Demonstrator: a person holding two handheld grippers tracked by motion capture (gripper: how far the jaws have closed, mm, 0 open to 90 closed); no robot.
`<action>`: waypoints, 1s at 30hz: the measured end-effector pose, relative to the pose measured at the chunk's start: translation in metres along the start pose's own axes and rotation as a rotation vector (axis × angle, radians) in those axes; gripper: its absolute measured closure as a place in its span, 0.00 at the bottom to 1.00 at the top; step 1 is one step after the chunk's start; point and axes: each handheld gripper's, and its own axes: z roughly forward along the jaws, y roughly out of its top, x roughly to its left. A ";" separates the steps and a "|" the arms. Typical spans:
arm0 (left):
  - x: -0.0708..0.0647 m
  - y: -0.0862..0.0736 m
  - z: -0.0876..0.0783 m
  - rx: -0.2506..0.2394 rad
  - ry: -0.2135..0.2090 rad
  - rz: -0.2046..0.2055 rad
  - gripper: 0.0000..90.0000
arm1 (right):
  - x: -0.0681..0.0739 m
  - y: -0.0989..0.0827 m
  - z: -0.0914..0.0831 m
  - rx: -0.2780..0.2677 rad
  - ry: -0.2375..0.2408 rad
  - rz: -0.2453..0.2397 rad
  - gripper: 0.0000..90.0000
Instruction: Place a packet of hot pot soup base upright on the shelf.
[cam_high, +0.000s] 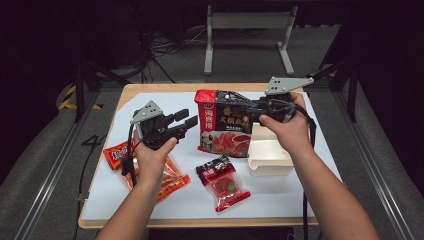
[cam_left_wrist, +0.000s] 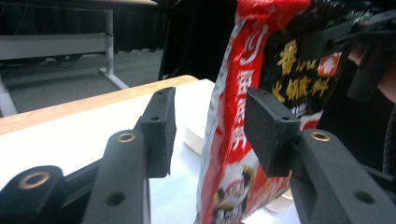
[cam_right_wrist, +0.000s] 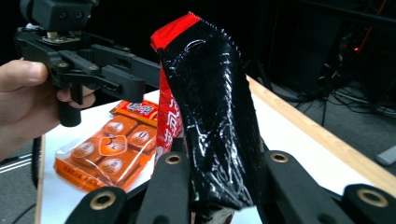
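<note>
Soup-base bag (cam_high: 224, 125) upright, pinched in right tool (cam_right_wrist: 219, 186), edge between spread left tool (cam_left_wrist: 210, 130) pads — untouched.

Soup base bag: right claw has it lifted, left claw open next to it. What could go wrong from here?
1. The soup base bag hangs from the right claw alone, pinched at one crumpled edge; it could slip or swing.
2. The left claw stands open with the bag's edge between its pads but not pressed; shutting now may catch only the seam.
3. If dropped, the bag could land on the white tray or the small red packet below.
</note>
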 end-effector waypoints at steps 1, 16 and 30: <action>0.001 0.000 -0.001 0.000 0.004 0.006 0.59 | -0.002 0.001 -0.002 -0.002 -0.006 -0.006 0.88; 0.009 -0.001 -0.014 0.027 0.076 0.019 0.52 | -0.031 0.011 -0.024 -0.029 -0.067 -0.061 0.88; 0.016 -0.005 -0.022 0.053 0.119 0.006 0.50 | -0.059 0.015 -0.042 -0.019 -0.134 -0.108 0.88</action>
